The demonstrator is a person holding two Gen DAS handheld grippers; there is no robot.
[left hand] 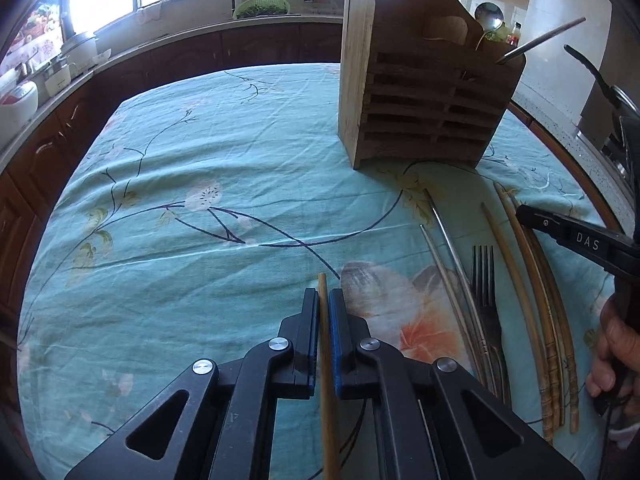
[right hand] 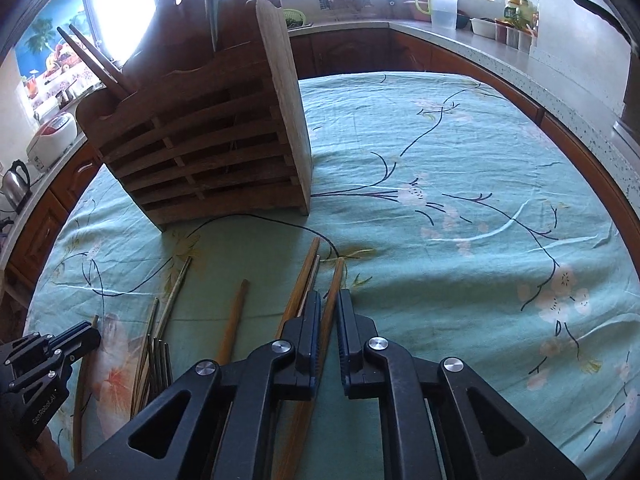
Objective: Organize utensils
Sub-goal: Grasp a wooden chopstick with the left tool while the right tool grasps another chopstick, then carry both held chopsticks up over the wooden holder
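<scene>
Now my left tool [left hand: 324, 300] is closed on a single wooden chopstick [left hand: 326, 360], its pads pressing the stick from both sides, with the tip poking out just past the fingertips. It sits in front of the wooden utensil rack [left hand: 424, 92] and off to that rack's left side as I look along the fingers, over the green flowered cloth [left hand: 180, 184] that covers the surface.

My right tool [right hand: 329, 300] is closed too, pinching one brown chopstick [right hand: 334, 292] from the loose bundle lying in front of the rack [right hand: 200, 132]. Two more brown sticks [right hand: 304, 276] lie just beside the gripped one, touching my left-hand finger. Further left of them, still in front of the rack, lie another wooden stick [right hand: 236, 316], a pair of metal chopsticks [right hand: 176, 296] and a fork [left hand: 486, 280].

The rack stands upright on the cloth, and already holds a ladle [left hand: 489, 20] and some sticks [right hand: 96, 60] leaning out of its top.
</scene>
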